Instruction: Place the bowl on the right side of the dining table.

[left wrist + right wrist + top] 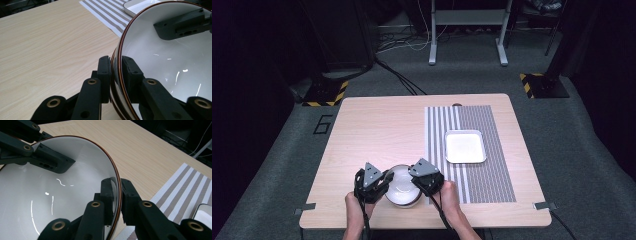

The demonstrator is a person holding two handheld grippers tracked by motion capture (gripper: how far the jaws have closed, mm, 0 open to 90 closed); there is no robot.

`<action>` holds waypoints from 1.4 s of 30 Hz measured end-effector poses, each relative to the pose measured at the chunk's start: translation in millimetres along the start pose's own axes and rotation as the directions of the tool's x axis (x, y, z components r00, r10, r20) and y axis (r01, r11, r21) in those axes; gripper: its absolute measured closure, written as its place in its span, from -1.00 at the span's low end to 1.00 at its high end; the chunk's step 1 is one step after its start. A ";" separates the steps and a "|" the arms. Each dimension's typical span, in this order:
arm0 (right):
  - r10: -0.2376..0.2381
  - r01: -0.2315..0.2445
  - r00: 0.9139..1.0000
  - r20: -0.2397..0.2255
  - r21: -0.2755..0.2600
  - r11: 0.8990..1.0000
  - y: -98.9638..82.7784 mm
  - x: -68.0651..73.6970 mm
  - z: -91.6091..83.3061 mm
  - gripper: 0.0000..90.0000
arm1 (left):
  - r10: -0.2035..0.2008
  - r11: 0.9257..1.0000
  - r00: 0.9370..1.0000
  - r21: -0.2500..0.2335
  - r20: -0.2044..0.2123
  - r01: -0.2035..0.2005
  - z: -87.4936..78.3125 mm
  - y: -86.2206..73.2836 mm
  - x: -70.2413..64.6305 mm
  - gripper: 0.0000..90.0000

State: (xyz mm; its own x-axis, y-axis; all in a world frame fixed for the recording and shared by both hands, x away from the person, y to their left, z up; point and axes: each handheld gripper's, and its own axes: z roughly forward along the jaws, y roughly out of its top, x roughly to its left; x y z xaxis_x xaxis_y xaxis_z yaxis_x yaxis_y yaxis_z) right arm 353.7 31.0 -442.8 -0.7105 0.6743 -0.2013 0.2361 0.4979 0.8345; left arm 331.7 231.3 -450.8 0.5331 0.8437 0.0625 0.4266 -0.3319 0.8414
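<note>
A white bowl (402, 187) with a thin brown rim sits near the front edge of the wooden table (377, 125). My left gripper (386, 179) is shut on the bowl's left rim, and in the left gripper view its jaws (116, 62) pinch the wall of the bowl (170, 65), one inside and one outside. My right gripper (415, 181) is shut on the opposite rim. In the right gripper view, that gripper (117, 185) clamps the bowl (50, 195) the same way. Each gripper view shows the other gripper's jaw inside the bowl.
A white rectangular tray (465, 146) lies on a grey striped placemat (492, 165) on the right half of the table. The person's hands come in over the front edge. Beyond the table are a grey floor, cables and stand legs.
</note>
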 end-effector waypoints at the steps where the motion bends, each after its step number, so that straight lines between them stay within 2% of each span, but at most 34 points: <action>1: 0.003 -0.003 1.000 0.003 -0.009 1.000 0.4 0.5 -1.2 0.84 | 0.001 1.000 1.000 -0.001 -0.001 -0.001 -0.1 0.1 0.2 0.71; 3: 0.009 -0.009 1.000 -0.006 -0.028 1.000 2.2 -0.4 -4.3 0.83 | 0.002 1.000 1.000 0.002 0.005 -0.002 -0.5 0.2 0.6 0.70; 6: -0.012 0.012 1.000 0.004 -0.029 0.999 3.9 1.2 -5.6 0.83 | 0.002 1.000 1.000 -0.004 0.008 -0.002 -1.2 0.5 1.4 0.71; 13: -0.020 0.021 1.000 0.019 -0.066 0.998 4.1 1.4 -10.3 0.82 | 0.007 1.000 1.000 -0.024 -0.001 -0.007 -4.8 4.8 0.5 0.63; 20: -0.030 0.036 0.999 0.043 -0.128 0.991 7.3 2.0 -20.6 0.82 | 0.034 0.998 0.999 -0.046 -0.002 -0.034 -12.3 13.7 -1.8 0.64; 28: -0.024 0.031 0.998 0.054 -0.140 0.990 6.5 -1.8 -24.4 0.82 | 0.073 0.997 0.997 -0.041 0.005 -0.072 -9.9 20.1 -6.7 0.78; 42: -0.014 0.027 0.997 0.070 -0.182 0.983 18.2 -11.1 -39.8 0.82 | 0.102 0.992 0.995 -0.074 0.005 -0.102 -19.6 43.3 -10.0 0.79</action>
State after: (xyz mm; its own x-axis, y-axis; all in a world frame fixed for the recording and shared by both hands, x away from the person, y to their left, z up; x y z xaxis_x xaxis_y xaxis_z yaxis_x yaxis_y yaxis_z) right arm 339.4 10.8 -405.0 -0.6656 0.7036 -0.2488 0.0919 0.4081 0.9083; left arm 330.5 216.8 -404.5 0.5780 0.8030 0.1454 0.3152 -0.3840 0.8678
